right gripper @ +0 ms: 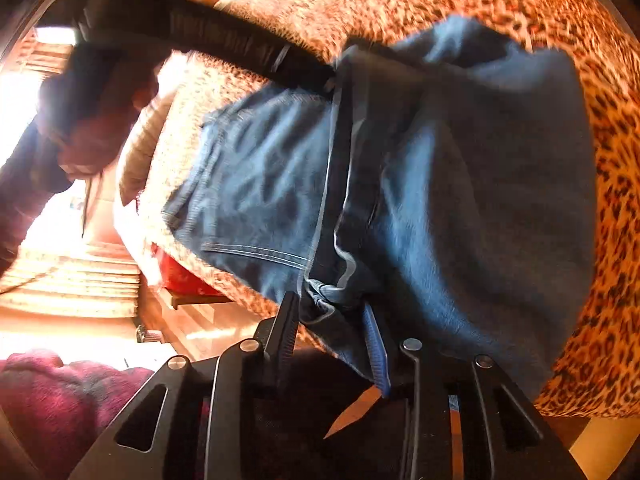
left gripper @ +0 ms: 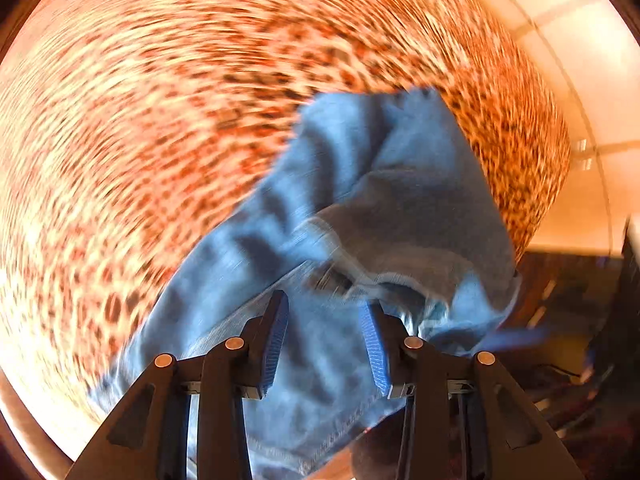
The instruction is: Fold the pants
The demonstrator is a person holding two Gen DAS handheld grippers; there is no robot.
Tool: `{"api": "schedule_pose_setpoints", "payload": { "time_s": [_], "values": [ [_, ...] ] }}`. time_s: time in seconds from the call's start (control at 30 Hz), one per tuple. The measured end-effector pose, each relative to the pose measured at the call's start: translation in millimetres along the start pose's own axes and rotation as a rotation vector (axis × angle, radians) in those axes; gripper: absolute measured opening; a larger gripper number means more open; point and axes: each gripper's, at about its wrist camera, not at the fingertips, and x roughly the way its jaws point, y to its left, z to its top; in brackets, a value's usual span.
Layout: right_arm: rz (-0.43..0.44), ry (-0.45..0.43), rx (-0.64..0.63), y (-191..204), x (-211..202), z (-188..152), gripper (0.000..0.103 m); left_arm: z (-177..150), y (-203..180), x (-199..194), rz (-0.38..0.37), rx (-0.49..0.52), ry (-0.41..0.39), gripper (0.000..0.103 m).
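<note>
Blue denim pants (left gripper: 360, 208) lie folded on a leopard-print cover (left gripper: 160, 140). In the left wrist view my left gripper (left gripper: 326, 308) has its jaws apart, above the denim with nothing between the pads. In the right wrist view the pants (right gripper: 440, 200) show as a doubled bundle with a hem edge running down the middle. My right gripper (right gripper: 330, 304) has its fingers on either side of a bunched hem edge; the gap stays wide. The left view is motion-blurred.
The leopard-print cover (right gripper: 600, 200) spreads over a bed whose edge drops to a pale tiled floor (left gripper: 580, 100). The left gripper's black body and the person's arm (right gripper: 224, 40) reach across the right wrist view. A maroon garment (right gripper: 60, 392) and a red object (right gripper: 180, 276) sit at left.
</note>
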Motion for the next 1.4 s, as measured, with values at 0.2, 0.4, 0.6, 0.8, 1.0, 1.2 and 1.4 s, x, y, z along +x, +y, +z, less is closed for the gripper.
{"api": "schedule_pose_setpoints", "payload": {
  "time_s": [0.2, 0.4, 0.6, 0.8, 1.0, 1.2, 1.4],
  "values": [
    [0.063, -0.181, 0.096, -57, -91, 40, 0.070, -70, 32, -24, -0.152, -0.369, -0.132, 0.066],
    [0.067, -0.049, -0.121, -74, -61, 119, 0.070, -142, -16, 25, -0.181, -0.638, -0.096, 0.069],
    [0.023, 0.195, -0.475, -39, 7, 145, 0.070, -176, -57, 70, -0.222, -0.953, -0.192, 0.069],
    [0.013, 0.282, -0.686, -9, 50, 147, 0.051, -186, -66, 99, -0.103, -1.225, -0.276, 0.040],
    [-0.015, 0.450, -0.912, 41, 81, 120, 0.013, -229, -94, 116, -0.071, -1.440, -0.303, 0.019],
    [0.010, 0.457, -0.787, 2, 51, 165, 0.054, -252, -120, 121, -0.218, -1.526, -0.395, 0.017],
    [-0.101, 0.552, -0.878, -37, 62, 153, 0.054, -215, -135, 121, -0.319, -1.410, -0.464, 0.066]
  ]
}}
